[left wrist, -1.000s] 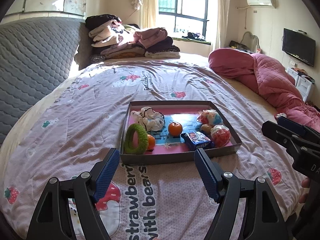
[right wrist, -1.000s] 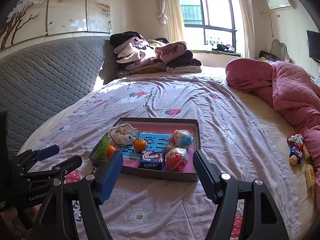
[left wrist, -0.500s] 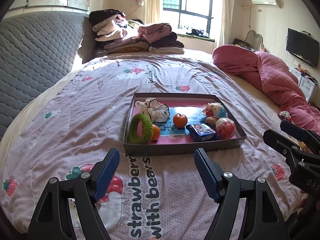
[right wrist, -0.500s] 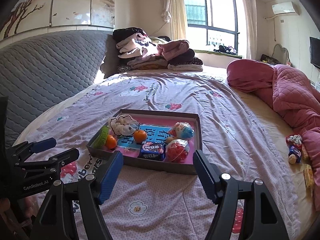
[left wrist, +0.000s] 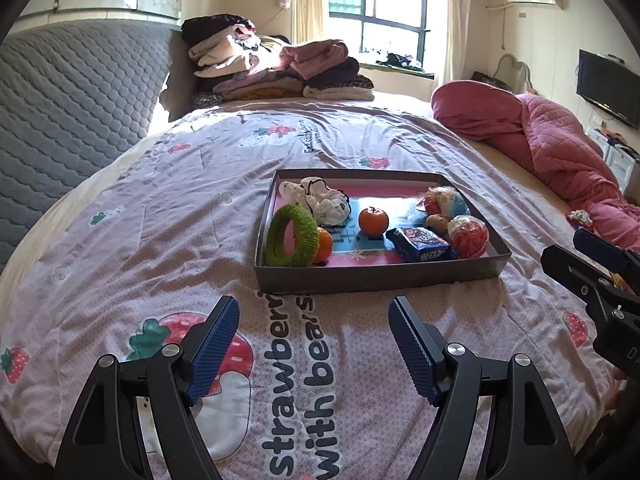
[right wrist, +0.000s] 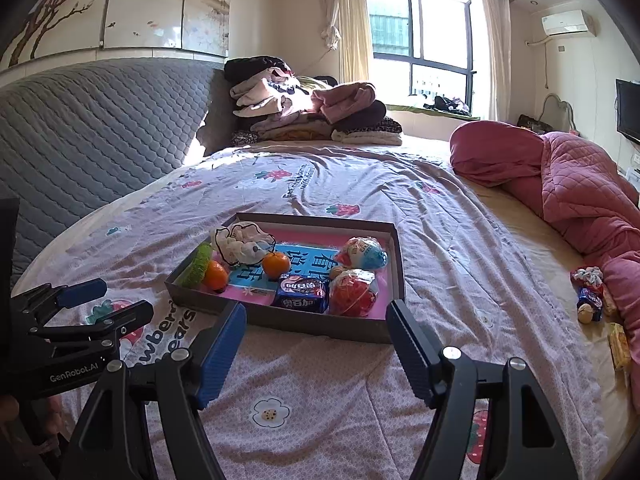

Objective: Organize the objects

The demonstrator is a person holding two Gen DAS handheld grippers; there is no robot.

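Both pairs of blue-padded fingers stand wide apart with nothing between them: the left gripper [left wrist: 314, 336] hovers over the strawberry-print bedspread [left wrist: 160, 232] just short of the near wall of the shallow cardboard tray [left wrist: 380, 276], and the right gripper [right wrist: 316, 336] hangs at the tray's near right side, its left finger [right wrist: 222, 346] overlapping the front wall in its own view. Inside the tray, a green fuzzy ring [left wrist: 291, 235] leans upright at the near left corner, touching a small orange [left wrist: 325, 244]; a bundle of white socks [left wrist: 322, 202] lies behind them. A second orange [left wrist: 373, 221] sits near the middle on the blue printed panel. Toward the right lie a dark blue snack packet [left wrist: 422, 243], a red wrapped ball [left wrist: 469, 237] beside it, and a blue-and-white wrapped toy egg [left wrist: 446, 201] farther back. Well off to the right, small loose items [right wrist: 591, 296] lie on the mattress next to the pink quilt [right wrist: 580, 184]. Folded clothes [right wrist: 308, 108] are stacked by the grey headboard [right wrist: 92, 132].
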